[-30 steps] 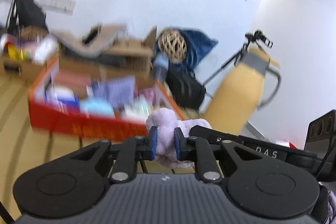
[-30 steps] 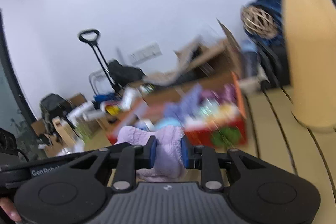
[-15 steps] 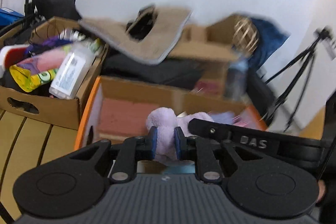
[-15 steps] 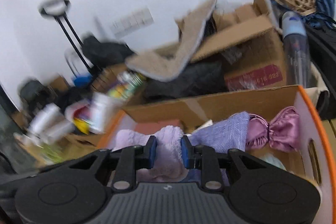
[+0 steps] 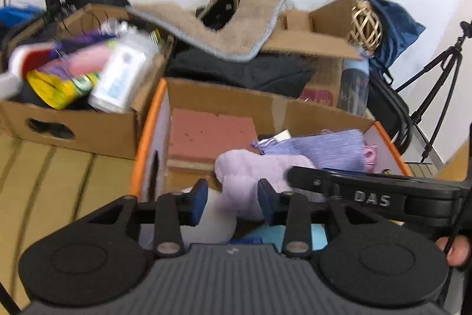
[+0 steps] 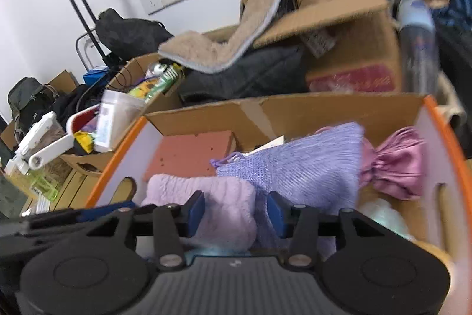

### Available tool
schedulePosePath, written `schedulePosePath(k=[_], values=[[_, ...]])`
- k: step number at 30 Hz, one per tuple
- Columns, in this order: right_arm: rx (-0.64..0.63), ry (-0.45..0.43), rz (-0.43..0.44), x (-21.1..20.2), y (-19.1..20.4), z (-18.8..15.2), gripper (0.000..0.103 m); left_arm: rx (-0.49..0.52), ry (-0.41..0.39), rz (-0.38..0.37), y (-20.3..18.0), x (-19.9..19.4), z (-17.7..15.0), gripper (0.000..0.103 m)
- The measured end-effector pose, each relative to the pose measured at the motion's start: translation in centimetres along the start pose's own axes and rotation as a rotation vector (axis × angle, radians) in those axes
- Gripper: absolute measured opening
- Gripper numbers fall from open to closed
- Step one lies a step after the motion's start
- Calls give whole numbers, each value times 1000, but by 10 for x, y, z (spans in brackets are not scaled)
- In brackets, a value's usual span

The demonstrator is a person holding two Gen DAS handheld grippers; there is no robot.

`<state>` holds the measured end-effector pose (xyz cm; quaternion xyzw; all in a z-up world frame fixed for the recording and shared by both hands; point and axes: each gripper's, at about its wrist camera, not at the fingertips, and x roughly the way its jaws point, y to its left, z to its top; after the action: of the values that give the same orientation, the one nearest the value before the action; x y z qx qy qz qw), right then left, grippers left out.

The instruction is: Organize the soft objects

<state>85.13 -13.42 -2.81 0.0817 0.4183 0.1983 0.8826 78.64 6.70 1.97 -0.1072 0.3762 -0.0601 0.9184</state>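
Observation:
A fluffy lilac soft item (image 5: 250,176) lies in the orange-rimmed box (image 5: 149,120), between the spread fingers of my left gripper (image 5: 233,201), which is open. In the right wrist view the same lilac item (image 6: 218,205) sits between the fingers of my right gripper (image 6: 234,210), also open. Both grippers hover over the box (image 6: 442,120). A knitted purple pouch (image 6: 298,164) and a pink satin bag (image 6: 395,164) lie in the box to the right. The right gripper's body (image 5: 377,197) crosses the left wrist view.
A reddish block (image 5: 209,135) lies in the box's far left corner. A cardboard box of bottles and packets (image 5: 79,96) stands to the left. Behind are a beige mat (image 5: 236,31), a dark cushion (image 5: 239,73), more cartons, a wicker ball (image 5: 365,28) and a tripod (image 5: 436,78).
Both grippers carried the lilac item over the orange-rimmed box and lowered it in. Both then opened, letting go of it.

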Motion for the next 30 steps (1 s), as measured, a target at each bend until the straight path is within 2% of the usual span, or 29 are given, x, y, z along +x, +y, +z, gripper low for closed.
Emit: schedulePosePath(k=[2,4,6,7,11,13,20,22,25,27,30], values=[[-25,-54,-15,-35,7,-3,56,15,-24,0,-3,-30,-1,41],[-23,-96,-7,-73,8,-6,59,31,-53,-10,-7,-61,-5,52],[-13,-139,-10,-112,6,-14,74,44,-81,2,-13,-93,-14,55],[-14,-170,-32,-134,5,-23,76,48,-92,10,-17,-107,-19,55],[-24,-204,-113,-197,-7,-60,77,67,-146,44,-31,-163,-48,58],[-21,-214,-128,-223,-11,-82,77,81,-173,66,-36,-188,-66,69],[-91,-337,-200,-327,10,-177,77,126,-271,69,-53,-290,-155,72],[-132,-349,-197,-351,21,-208,77,133,-295,73,-59,-315,-184,88],[-174,-402,-189,-397,41,-264,80,175,-359,103,-72,-355,-236,100],[-183,-437,-175,-421,52,-296,86,184,-392,107,-79,-380,-271,103],[-210,-464,-150,-453,71,-345,86,155,-403,80,-82,-415,-319,103]])
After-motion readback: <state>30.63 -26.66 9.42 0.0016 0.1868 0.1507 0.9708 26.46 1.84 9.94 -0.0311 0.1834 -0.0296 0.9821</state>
